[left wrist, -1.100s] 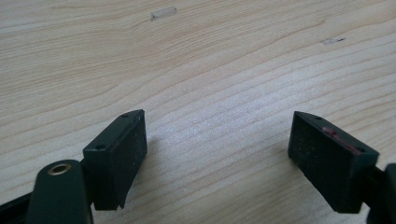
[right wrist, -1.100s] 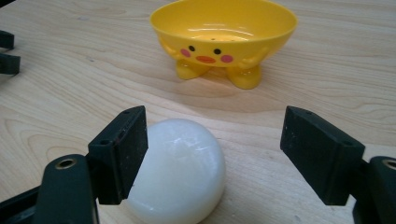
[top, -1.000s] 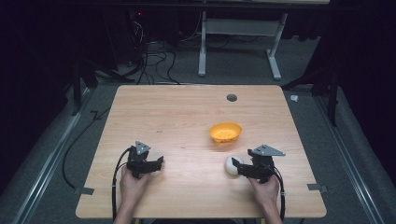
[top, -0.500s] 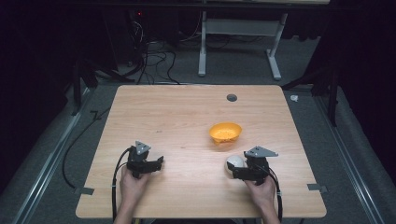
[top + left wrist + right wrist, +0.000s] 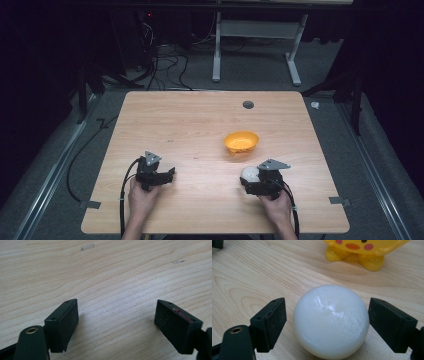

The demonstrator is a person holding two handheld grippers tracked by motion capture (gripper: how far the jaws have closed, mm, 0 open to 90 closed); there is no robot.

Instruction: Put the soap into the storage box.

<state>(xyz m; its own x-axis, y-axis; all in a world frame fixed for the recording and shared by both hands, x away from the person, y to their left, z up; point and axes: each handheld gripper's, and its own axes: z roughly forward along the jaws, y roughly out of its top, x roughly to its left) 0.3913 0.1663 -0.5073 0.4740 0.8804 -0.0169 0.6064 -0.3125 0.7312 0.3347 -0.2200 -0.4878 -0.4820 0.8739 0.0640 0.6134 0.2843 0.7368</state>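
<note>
A person sits at the near edge of a pale wooden table (image 5: pixel 190 125), holding a two-jaw gripper in each hand. In the high view, the left gripper (image 5: pixel 169 173) rests on the table at about 7 o'clock from the table's centre, its black jaws pointing toward 3 o'clock. The left gripper view shows its jaws spread wide with bare wood grain between them. The right gripper (image 5: pixel 244 183) sits at about 5 o'clock from the table's centre, its jaws pointing toward 9 o'clock, with a grey three-cornered plate on top. A glossy white ball (image 5: pixel 331 321) lies on the wood between this gripper's jaws. In the right gripper view the jaws stand wide, one at 9 o'clock and one at 3 o'clock of the ball, each with a narrow gap of wood showing, so neither pad touches it. In the high view the ball (image 5: pixel 248 174) appears as a white patch at the gripper's front end. A yellow-orange bowl (image 5: pixel 241 142) stands just beyond the ball, at about 11 o'clock from the right gripper and near it but apart. In the right gripper view, the bowl (image 5: pixel 364 250) shows two stubby feet and a cartoon face with pink cheeks. The two grippers are well apart from each other.
</note>
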